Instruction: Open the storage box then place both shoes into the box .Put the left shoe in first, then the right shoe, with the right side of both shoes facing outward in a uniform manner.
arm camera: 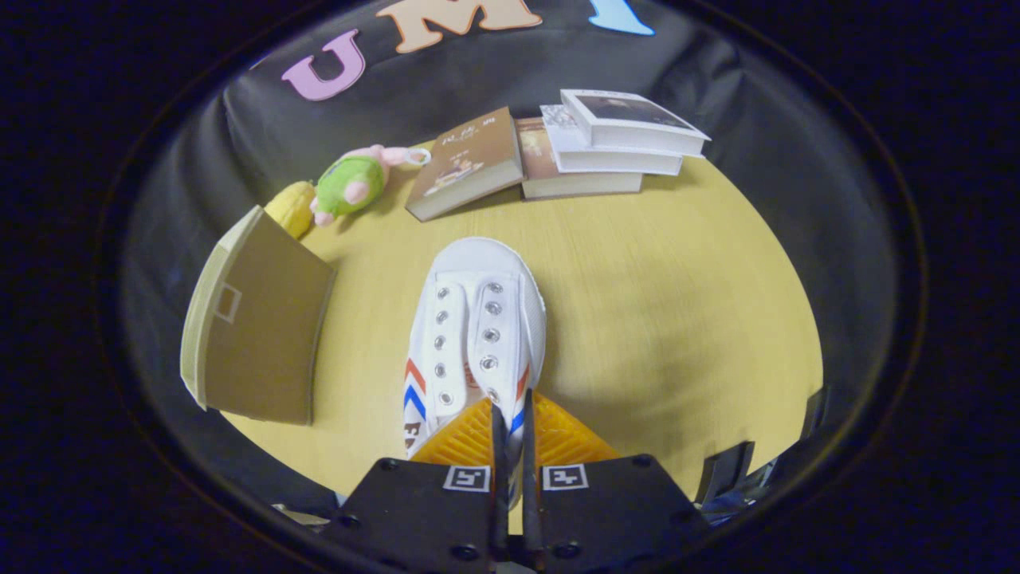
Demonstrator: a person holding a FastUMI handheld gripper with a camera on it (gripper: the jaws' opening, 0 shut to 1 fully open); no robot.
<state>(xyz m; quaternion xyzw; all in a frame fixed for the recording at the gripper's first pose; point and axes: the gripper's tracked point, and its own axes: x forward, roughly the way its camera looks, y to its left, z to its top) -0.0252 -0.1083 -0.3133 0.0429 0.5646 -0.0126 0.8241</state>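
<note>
A white canvas shoe (476, 319) with red and blue chevron stripes points away from me over the yellow table (677, 319). My gripper (510, 418) is shut on the shoe's heel-side edge, with the thin collar pinched between both fingers. The shoe's rear part is hidden behind the fingers. To the left of the shoe stands the brown cardboard storage box (255, 335), and I see its raised flap or lid from outside. I cannot see into the box from here.
A green and pink plush toy (351, 183) and a yellow object (293, 207) lie beyond the box. A brown book (466, 163) and a stack of books (606, 143) sit at the table's far edge. Bare tabletop stretches right of the shoe.
</note>
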